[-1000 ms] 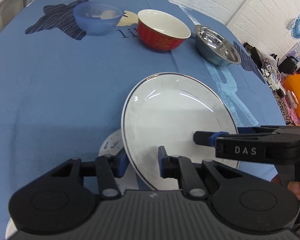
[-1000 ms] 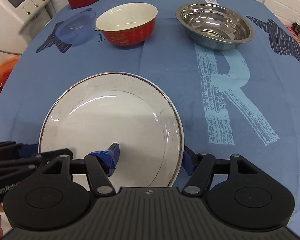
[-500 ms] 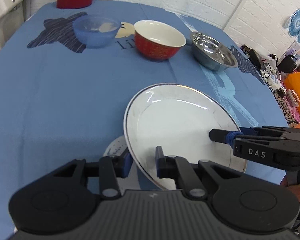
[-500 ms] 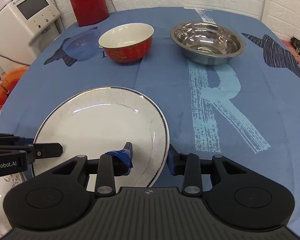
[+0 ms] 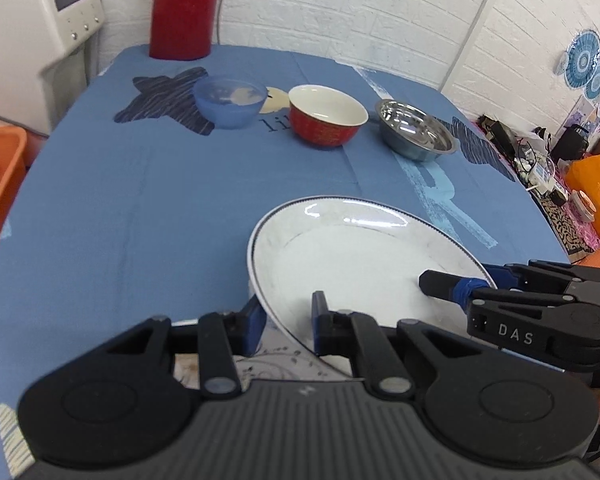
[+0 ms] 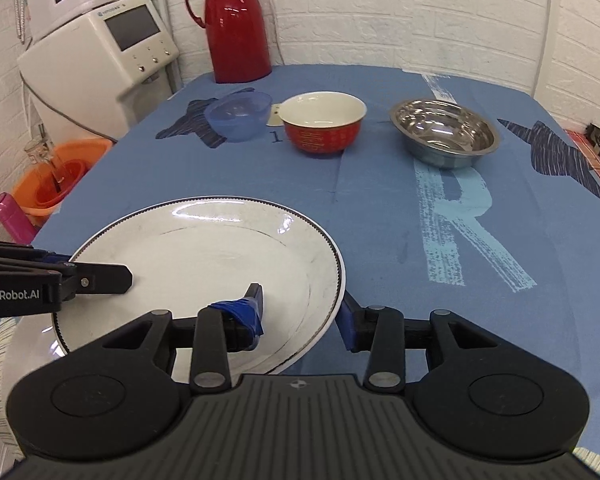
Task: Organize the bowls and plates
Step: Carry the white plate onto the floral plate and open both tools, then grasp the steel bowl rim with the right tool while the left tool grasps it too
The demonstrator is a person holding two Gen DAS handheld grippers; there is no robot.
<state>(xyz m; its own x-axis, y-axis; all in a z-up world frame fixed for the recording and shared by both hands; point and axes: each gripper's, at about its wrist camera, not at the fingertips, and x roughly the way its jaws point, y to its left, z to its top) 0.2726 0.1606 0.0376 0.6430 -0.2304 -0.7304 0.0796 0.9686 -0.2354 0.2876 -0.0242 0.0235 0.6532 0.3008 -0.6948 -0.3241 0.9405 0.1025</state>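
The left gripper (image 5: 286, 318) pinches the left rim of the round white plate with a dark beaded edge (image 5: 356, 256), held above the blue tablecloth (image 5: 140, 208) near its front edge. The right gripper (image 6: 302, 312) straddles the plate's right rim; whether it actually pinches cannot be told. Beyond stand a translucent blue bowl (image 6: 239, 115), a red bowl with white interior (image 6: 322, 122) and a steel bowl (image 6: 446, 132).

Red thermos (image 6: 236, 20), white appliance (image 6: 100, 60), orange basin (image 6: 56, 176).

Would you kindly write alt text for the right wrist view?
The right gripper and left gripper grip opposite rims of a white plate above a blue tablecloth. Behind stand a blue bowl, red bowl, steel bowl and red jug.
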